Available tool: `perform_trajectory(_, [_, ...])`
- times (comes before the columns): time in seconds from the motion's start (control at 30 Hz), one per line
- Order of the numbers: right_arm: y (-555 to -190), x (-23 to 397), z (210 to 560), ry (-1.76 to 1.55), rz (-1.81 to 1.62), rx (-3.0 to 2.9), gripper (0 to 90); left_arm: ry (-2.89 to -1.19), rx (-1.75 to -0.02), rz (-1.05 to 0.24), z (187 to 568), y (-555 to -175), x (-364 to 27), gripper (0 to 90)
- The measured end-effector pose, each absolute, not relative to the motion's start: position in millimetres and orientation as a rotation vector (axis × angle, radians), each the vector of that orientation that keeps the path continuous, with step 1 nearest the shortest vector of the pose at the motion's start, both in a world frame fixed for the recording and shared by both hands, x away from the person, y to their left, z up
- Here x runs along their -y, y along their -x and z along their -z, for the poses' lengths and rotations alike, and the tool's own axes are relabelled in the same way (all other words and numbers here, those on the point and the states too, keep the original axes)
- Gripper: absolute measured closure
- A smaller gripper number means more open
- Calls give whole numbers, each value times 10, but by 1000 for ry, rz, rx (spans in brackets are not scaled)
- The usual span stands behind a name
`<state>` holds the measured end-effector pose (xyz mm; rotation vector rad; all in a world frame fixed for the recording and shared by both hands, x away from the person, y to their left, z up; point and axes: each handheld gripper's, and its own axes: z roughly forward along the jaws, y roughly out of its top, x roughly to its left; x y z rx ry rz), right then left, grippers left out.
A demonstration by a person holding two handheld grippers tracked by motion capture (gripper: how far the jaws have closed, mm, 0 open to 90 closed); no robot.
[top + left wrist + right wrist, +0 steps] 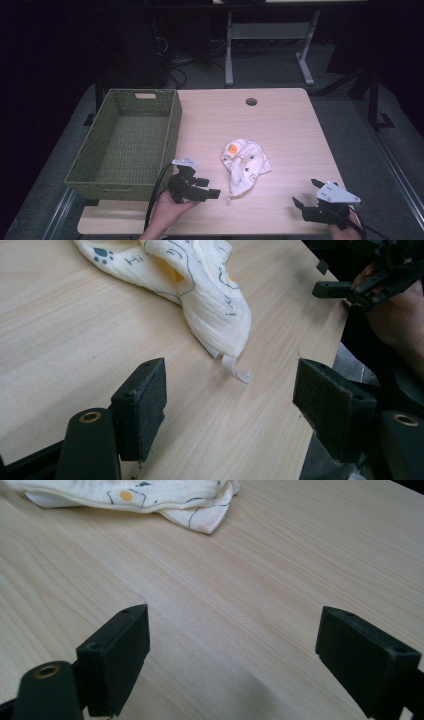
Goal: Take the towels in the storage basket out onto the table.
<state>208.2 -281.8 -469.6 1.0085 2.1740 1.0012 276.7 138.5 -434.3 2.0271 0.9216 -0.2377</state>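
A crumpled white printed cloth (244, 164) with an orange patch lies on the wooden table (280, 125), near its middle front. My left gripper (209, 187) is open just left of the cloth's lower tip, jaws pointing right. In the left gripper view the cloth (200, 285) and its loose strap end lie just beyond the open gripper (230, 405). My right gripper (306, 193) is open near the front right corner, well clear of the cloth. The right gripper view shows the cloth (150, 497) far ahead of the open gripper (232, 655), with bare table between.
A green woven basket (172, 125) with nothing inside stands at the table's left side, close behind my left hand. A round cable hole (251, 101) sits near the table's far edge. A desk frame (270, 35) stands beyond the table.
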Motion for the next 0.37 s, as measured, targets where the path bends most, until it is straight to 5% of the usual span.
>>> perform_trajectory(0.37, [-2098,2816,4696,-1002,-1009,-2178,137,-2027,-891,199,4354,-2679,-1415,281])
